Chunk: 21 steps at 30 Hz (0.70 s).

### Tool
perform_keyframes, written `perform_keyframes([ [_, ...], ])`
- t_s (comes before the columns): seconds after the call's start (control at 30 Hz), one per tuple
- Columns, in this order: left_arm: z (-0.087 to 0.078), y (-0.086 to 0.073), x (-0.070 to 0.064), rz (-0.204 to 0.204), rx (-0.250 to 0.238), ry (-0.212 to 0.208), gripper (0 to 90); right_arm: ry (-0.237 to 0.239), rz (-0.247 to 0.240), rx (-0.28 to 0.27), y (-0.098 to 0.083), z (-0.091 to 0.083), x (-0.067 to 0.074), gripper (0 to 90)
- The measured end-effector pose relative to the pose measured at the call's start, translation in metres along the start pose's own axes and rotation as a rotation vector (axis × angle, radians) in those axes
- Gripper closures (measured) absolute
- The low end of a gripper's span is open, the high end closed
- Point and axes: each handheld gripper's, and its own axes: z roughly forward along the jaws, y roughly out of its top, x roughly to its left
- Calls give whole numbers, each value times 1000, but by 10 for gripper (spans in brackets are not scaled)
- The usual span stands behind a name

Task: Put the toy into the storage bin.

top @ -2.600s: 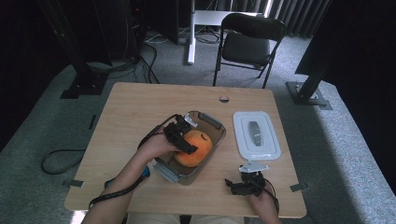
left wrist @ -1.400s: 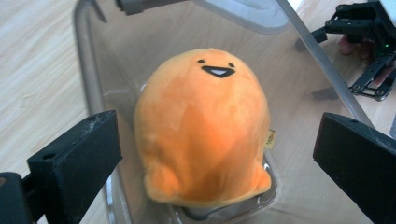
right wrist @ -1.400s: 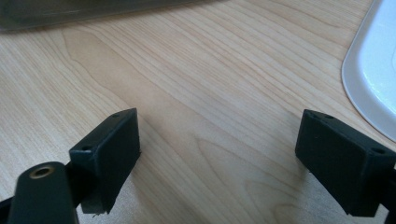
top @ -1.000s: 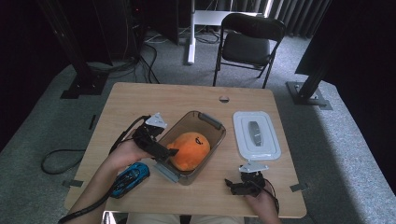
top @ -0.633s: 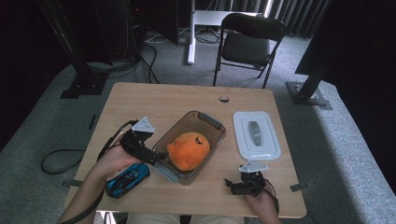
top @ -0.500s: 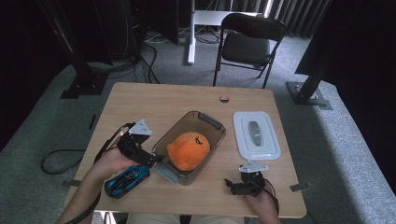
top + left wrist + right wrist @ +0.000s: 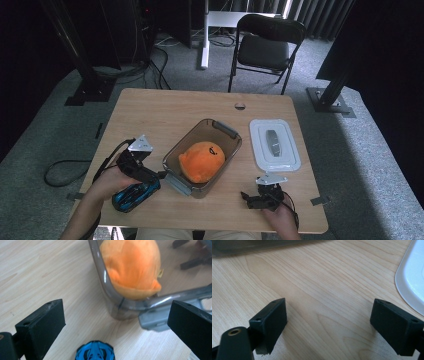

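High view: we see the left gripper (image 7: 142, 172) pulled back out of the clear container (image 7: 176, 152) since 2.6 s ago, when it sat over the orange plush (image 7: 202, 160). It now sits left of the container's near corner, above a blue toy car (image 7: 135, 195) on the table (image 7: 165, 110). The car was not visible in the earliest frame; it shows from 1.0 s ago. Plush stays in the container, unmoved.

Left gripper view: jaws wide apart, empty, plush (image 7: 130, 267) behind the container wall (image 7: 107, 287), car (image 7: 95, 351) low between the jaws.

Right gripper (image 7: 255, 199) unchanged at the near edge, jaws spread, empty. White lid (image 7: 274, 145) hasn't shifted, right of the container.
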Motion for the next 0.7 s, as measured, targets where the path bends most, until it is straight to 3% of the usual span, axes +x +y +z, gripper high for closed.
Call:
perform_keyframes([
  [0.13,3,-8,0,8,18,5,19,0,1,0,0,0,0,134],
  [0.7,6,-50,2,-40,73,58,20,0,0,-1,0,0,0,134],
])
